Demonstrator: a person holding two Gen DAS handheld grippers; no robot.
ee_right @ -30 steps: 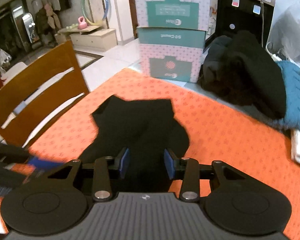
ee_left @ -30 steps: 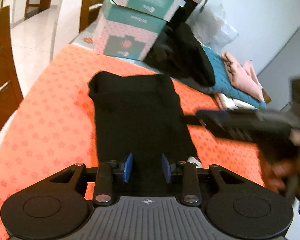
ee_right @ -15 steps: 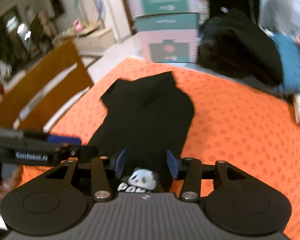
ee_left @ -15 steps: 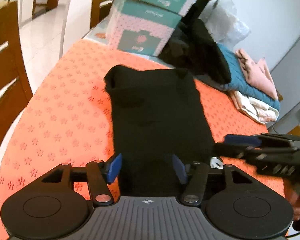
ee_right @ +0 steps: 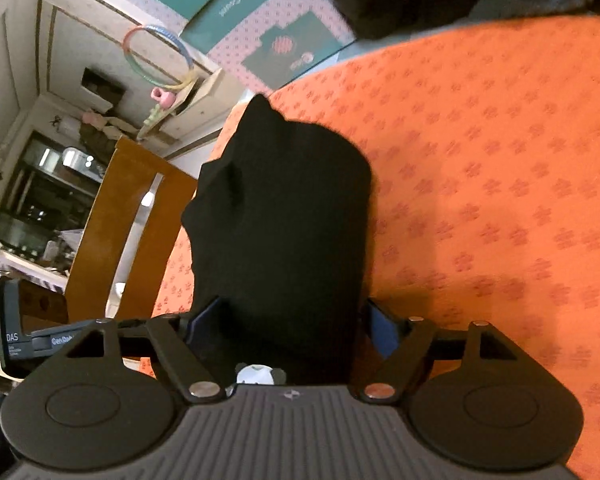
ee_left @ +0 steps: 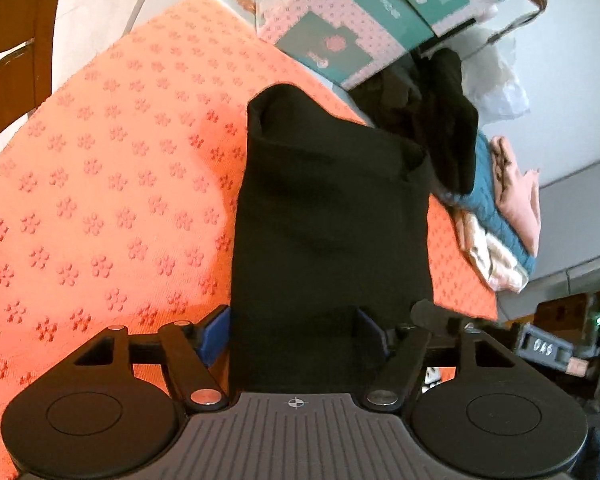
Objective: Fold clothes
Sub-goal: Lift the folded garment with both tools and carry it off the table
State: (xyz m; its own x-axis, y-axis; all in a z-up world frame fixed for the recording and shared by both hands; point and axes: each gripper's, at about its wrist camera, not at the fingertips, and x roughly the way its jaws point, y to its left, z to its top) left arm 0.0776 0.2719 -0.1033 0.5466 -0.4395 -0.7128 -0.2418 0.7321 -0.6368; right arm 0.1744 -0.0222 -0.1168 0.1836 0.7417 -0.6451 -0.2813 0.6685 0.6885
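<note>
A black garment lies folded into a long strip on the orange patterned tablecloth. My left gripper is open, its blue-padded fingers straddling the near end of the garment. My right gripper is open too and straddles the same near end from the other side of the garment. A white panda print peeks out at the hem by the right gripper. Part of the left gripper body shows at the left edge of the right wrist view.
Stacked pink-and-teal boxes stand at the table's far end beside a dark clothes heap. Folded teal, pink and cream clothes lie at the right. A wooden chair stands by the table's edge.
Both grippers have opened wider and dropped low to the garment's near end, tilting as they came. The garment now sits between each pair of fingers.
</note>
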